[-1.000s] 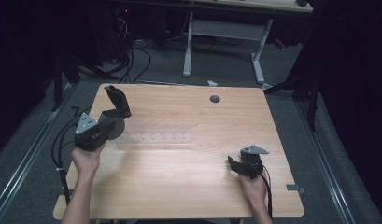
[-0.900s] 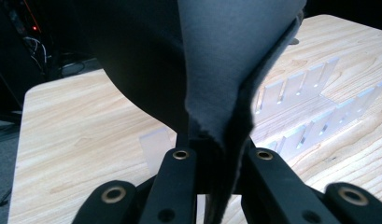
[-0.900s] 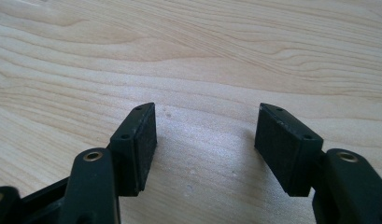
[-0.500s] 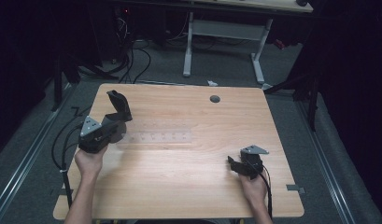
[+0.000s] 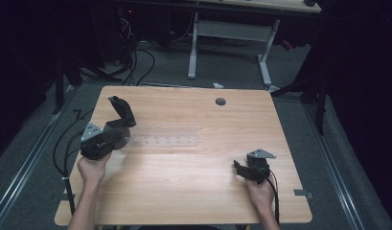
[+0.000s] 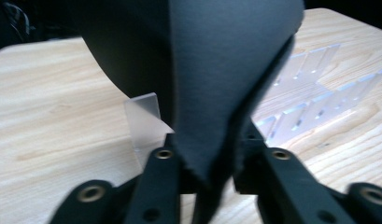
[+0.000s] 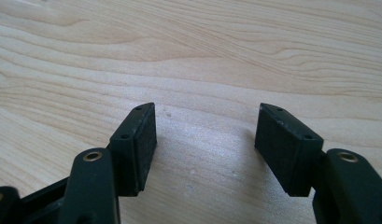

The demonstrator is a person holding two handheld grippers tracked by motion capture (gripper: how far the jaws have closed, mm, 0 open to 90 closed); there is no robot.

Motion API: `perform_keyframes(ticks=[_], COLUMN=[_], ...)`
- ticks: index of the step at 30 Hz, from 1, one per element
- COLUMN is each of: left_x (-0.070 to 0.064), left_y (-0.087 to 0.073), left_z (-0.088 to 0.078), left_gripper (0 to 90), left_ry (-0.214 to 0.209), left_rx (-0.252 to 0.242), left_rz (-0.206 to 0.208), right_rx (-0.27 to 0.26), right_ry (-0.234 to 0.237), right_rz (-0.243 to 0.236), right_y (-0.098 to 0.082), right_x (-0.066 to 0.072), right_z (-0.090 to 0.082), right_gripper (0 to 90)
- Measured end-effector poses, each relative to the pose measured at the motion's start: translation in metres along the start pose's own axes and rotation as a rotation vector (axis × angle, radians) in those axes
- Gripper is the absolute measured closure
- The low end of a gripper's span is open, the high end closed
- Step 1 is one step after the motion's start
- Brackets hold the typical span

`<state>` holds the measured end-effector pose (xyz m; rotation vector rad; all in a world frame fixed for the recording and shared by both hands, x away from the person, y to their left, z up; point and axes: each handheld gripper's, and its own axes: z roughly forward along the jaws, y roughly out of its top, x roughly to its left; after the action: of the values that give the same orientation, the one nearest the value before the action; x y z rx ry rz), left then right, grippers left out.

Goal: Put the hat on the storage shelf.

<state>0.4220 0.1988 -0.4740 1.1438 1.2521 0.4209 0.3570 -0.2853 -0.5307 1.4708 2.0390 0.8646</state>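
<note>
My left gripper (image 5: 120,129) hovers over the left part of the wooden table (image 5: 203,191). A black folded sheet (image 5: 121,111) stands up between its jaws. In the left gripper view the black sheet (image 6: 216,70) rises between the two pads of the left gripper (image 6: 207,161), which have just been opening and stand a little apart from it. A clear plastic rack (image 5: 162,140) lies flat just right of that gripper, and the rack (image 6: 314,93) shows behind the sheet. My right gripper (image 5: 242,169) rests low at the near right, open with bare wood between the pads of the right gripper (image 7: 205,144).
A round cable hole (image 5: 220,101) sits near the table's far edge. Cables (image 5: 64,143) hang off the left side to the floor. A white desk frame (image 5: 232,43) stands on the carpet behind the table.
The left gripper and the black sheet have shifted slightly toward the near edge. The right gripper has stayed in place.
</note>
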Motion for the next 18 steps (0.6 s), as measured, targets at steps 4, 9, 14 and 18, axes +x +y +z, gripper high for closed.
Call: perform_keyframes(ticks=[4,9,14,18], left_x=[-0.001,-0.002,-0.005,-0.005], left_y=[0.001,0.005,0.006,0.005], left_z=[-0.001,-0.004,-0.012,-0.018], left_gripper=[55.1,43.8,40.2,39.0], left_ry=[0.028,0.038,0.043,0.049], left_rx=[0.003,0.017,0.015,0.011], left_rz=[-0.010,-0.037,-0.035,-0.044], right_rx=[0.000,0.000,0.000,0.000], right_ry=[0.000,0.000,0.000,0.000], right_rz=[0.000,0.000,0.000,0.000], right_y=[0.000,0.000,0.000,0.000], right_x=[0.000,0.000,0.000,0.000], right_z=[0.000,0.000,0.000,0.000], right_gripper=[39.0,38.9,38.9,38.8])
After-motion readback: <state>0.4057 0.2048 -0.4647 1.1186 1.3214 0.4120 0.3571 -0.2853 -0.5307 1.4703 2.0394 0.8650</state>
